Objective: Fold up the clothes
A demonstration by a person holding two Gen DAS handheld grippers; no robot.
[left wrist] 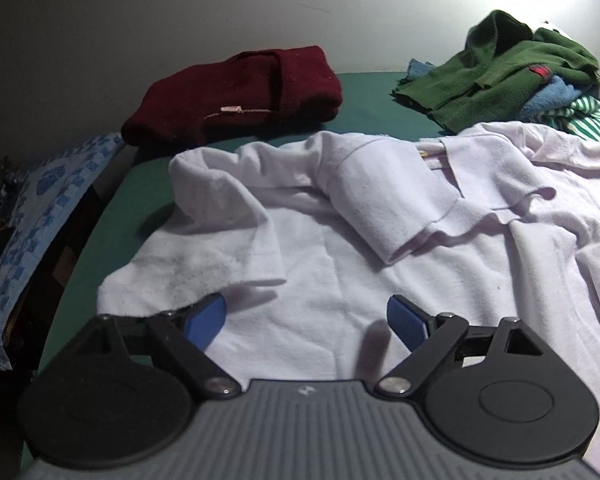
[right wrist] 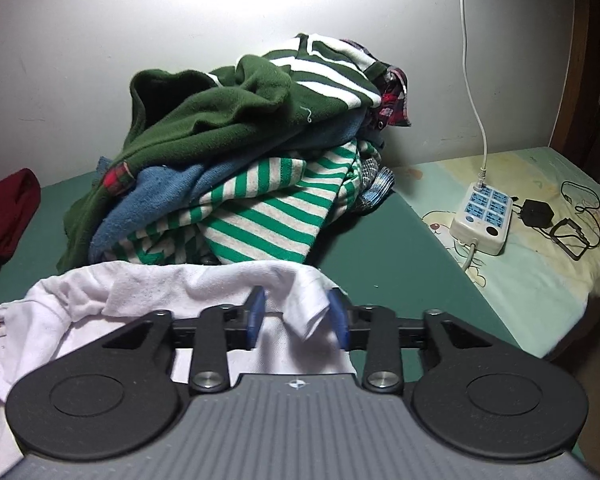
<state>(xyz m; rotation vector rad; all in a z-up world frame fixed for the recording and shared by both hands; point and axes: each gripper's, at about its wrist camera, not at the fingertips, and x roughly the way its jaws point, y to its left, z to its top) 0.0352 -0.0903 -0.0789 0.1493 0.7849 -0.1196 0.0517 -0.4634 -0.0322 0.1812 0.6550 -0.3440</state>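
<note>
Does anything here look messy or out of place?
Yes. The unfolded clothes pile is a jumble, and the white shirt lies rumpled, one sleeve flopped across it. A power strip sits oddly on the bedding.

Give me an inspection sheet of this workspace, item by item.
Surface: green mat, mostly covered.
Job's things: white shirt spread out; folded maroon sweater; unfolded clothes pile.
Clutter: power strip and black charger on the bedsheet.
Grippers: left gripper open over the shirt; right gripper open, shirt edge between its fingers.
Cables: white cord into the strip.
Surroundings: white wall.
</note>
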